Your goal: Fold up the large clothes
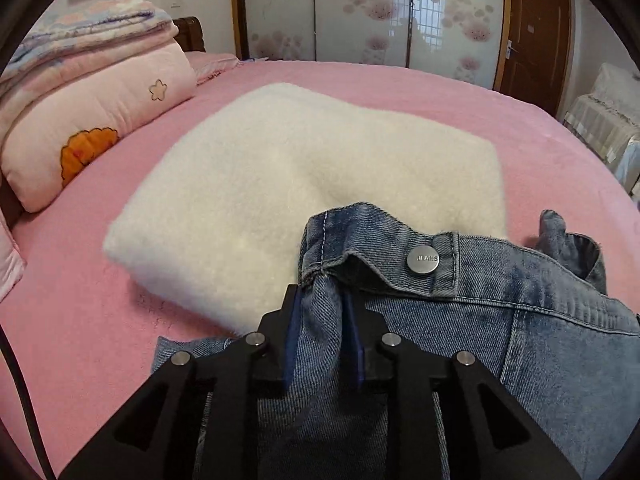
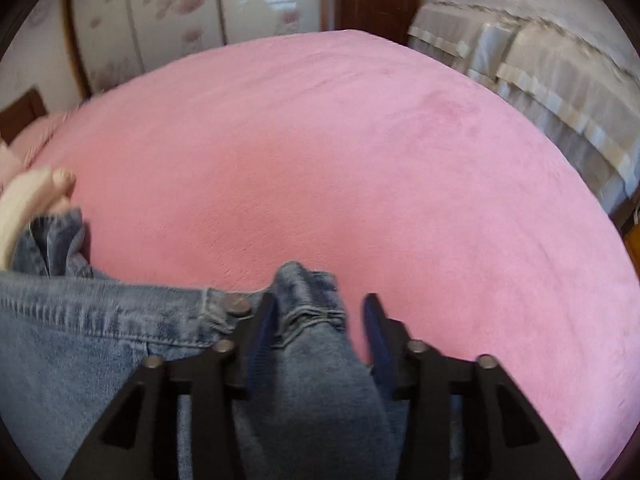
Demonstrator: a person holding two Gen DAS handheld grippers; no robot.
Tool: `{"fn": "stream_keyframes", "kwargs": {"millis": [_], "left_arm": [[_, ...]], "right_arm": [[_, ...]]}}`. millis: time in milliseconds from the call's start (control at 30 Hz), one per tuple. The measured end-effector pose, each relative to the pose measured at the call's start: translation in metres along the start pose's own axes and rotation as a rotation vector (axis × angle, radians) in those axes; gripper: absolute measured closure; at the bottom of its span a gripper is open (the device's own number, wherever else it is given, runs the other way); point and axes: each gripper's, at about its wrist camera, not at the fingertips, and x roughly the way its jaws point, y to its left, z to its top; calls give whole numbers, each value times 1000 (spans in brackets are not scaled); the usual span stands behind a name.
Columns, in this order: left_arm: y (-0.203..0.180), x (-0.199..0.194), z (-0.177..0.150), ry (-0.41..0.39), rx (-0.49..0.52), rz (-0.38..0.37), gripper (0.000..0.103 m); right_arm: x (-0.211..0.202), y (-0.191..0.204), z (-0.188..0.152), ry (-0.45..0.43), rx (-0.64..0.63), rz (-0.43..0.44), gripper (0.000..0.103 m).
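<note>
Jeans [image 1: 460, 320] lie across pink bed [image 1: 100, 340], lower frame, waistband overlapping white fleece [image 1: 280, 184]. Left gripper [image 1: 322, 304] pinches waistband fold; right gripper [image 2: 320, 312] jaws apart, denim bunched loosely between.

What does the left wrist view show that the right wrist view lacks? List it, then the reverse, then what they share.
Left wrist only: a folded cream fleece, stacked pink quilts, and the left gripper with denim between its jaws. Right wrist only: the right gripper, jaws apart around a denim fold, and covered furniture. Both: the jeans, the pink bed, the floral wardrobe and a brown door.
</note>
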Motion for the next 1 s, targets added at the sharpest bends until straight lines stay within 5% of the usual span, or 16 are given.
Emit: {"fn": "stream_keyframes", "kwargs": {"millis": [67,100,133,200,400,567,667,833,900,1000], "left_arm": [[10,0,4,25,11,-35,78],[13,-5,5,41,37,-37,64],[17,-8,5,47,56,-21,40],[31,-18,-4,30,112,77,19],[75,-17,-40,113,75,123,17],[79,-56,-35,27,-12,156,17],[52,-92,-41,-30,13,50,17],[-7,-118,-73,-5,93,-69,17],[-15,-112,-89,13,120,-33,17],[-14,-85,-113,79,162,128,17]], "right_arm": [[-6,-15,3,12,65,62,38],[-14,-23,5,4,94,75,39],[-28,-32,7,-27,121,76,39],[-54,-45,8,-95,140,70,39],[-100,-50,-2,-155,69,49,39],[-120,-14,-22,-149,9,97,39],[-134,25,-36,-150,-55,154,39],[-148,109,-80,-136,-190,281,39],[-145,138,-102,-125,-241,303,39],[-129,153,-130,-74,-285,293,39]]}}
